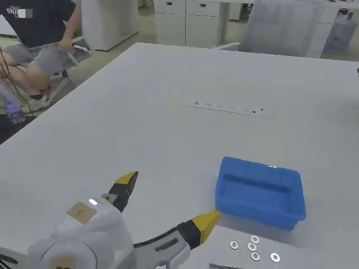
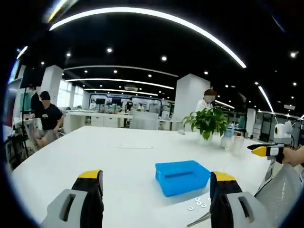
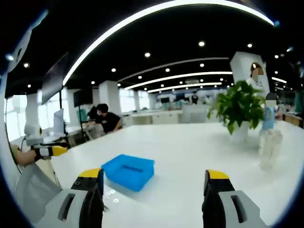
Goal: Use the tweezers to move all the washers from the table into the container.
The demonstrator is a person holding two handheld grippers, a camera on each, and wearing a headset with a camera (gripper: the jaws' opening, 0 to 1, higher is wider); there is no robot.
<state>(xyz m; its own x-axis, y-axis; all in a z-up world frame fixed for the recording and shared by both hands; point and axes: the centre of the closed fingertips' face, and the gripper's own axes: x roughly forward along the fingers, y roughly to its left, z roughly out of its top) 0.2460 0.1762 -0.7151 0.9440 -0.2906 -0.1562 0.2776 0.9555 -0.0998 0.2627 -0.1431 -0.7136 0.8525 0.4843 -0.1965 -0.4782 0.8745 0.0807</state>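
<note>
A blue container (image 1: 259, 211) stands on the white table, empty as far as I can see. Several small metal washers (image 1: 252, 246) lie just in front of it. The tip of the tweezers (image 1: 224, 265) pokes in at the picture's lower edge. My left gripper (image 1: 167, 200) hovers open to the left of the washers, nothing between its yellow-tipped jaws. The left gripper view has the container (image 2: 183, 176), washers (image 2: 197, 204) and tweezers (image 2: 199, 219) ahead of the left gripper (image 2: 156, 176). My right gripper (image 3: 154, 173) is open, with the container (image 3: 128, 172) and washers (image 3: 111, 194) to its left.
A flush power strip (image 1: 227, 107) sits in the table's middle. A person (image 1: 39, 33) sits off the far left corner. A potted plant (image 3: 240, 107) and a bottle (image 3: 268, 137) stand to the right of the right gripper. White tabletop stretches around the container.
</note>
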